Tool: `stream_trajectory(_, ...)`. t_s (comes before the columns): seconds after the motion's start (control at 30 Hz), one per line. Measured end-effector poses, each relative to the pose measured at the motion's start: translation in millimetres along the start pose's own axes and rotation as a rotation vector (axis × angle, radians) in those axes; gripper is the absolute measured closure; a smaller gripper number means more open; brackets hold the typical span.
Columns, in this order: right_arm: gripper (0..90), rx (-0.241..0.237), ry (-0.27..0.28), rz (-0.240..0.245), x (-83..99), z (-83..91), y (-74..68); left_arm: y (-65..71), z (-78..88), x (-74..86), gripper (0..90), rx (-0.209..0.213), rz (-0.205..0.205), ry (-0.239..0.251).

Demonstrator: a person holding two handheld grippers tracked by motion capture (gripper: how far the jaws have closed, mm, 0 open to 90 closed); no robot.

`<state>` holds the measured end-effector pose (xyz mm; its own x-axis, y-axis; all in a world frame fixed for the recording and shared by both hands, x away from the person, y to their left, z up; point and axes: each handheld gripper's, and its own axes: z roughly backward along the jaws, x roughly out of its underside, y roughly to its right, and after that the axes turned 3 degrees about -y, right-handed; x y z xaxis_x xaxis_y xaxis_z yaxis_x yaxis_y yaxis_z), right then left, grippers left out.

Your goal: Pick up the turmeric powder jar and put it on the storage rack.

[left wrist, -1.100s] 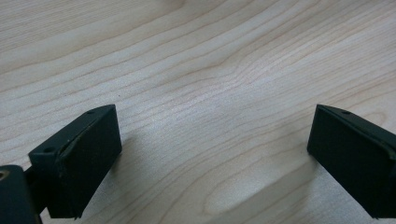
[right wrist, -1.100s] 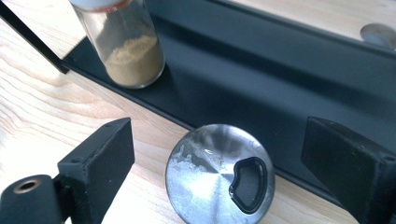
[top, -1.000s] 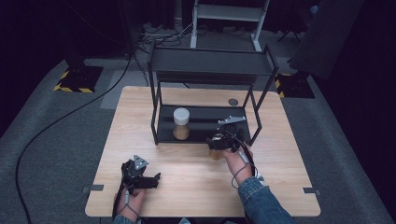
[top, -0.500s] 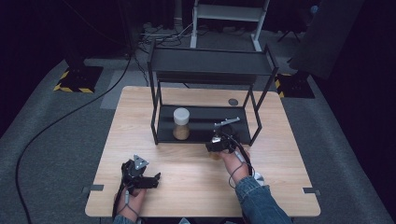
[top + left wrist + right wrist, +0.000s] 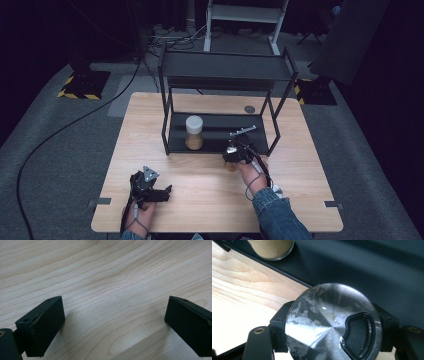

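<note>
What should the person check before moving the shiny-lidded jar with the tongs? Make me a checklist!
1. Right tongs closed on the shiny-lidded jar: ok, the jaws have just closed and press on both sides of the lid.
2. Grip centred on the lid: ok, as far as the right gripper view shows.
3. Lid screwed tight: cannot tell.
4. Room on the rack's bottom shelf: ok, open space to the right of the white-lidded jar.
5. Top shelf out of the way: cannot tell, it hangs over the bottom shelf.
6. Left tongs out of the way: ok, open and over bare table.
</note>
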<state>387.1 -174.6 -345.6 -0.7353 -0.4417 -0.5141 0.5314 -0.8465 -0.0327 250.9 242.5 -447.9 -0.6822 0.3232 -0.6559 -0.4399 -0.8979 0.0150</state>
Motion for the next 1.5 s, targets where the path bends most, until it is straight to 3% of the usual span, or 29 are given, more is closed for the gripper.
stream_trajectory(0.5, 32.2, 0.005, 0.011, 0.006, -7.5, 19.3, 1.8, 0.0, 0.0, 0.0, 2.8, 0.000, 0.000, 0.000)
stream_trajectory(0.97, 32.2, 0.011, 0.020, 0.034, -33.1, 40.1, -0.8, 0.0, 0.2, 0.2, 2.8, 0.000, 0.001, 0.000)
stream_trajectory(1.3, 32.2, 0.027, 0.025, 0.073, -61.3, 37.3, -10.3, 0.0, 0.3, 0.9, 2.8, 0.001, 0.002, 0.002)
stream_trajectory(1.5, 32.2, 0.026, 0.033, 0.068, -75.2, 28.8, -10.5, 0.0, 0.4, 0.8, 2.8, 0.000, 0.001, 0.001)
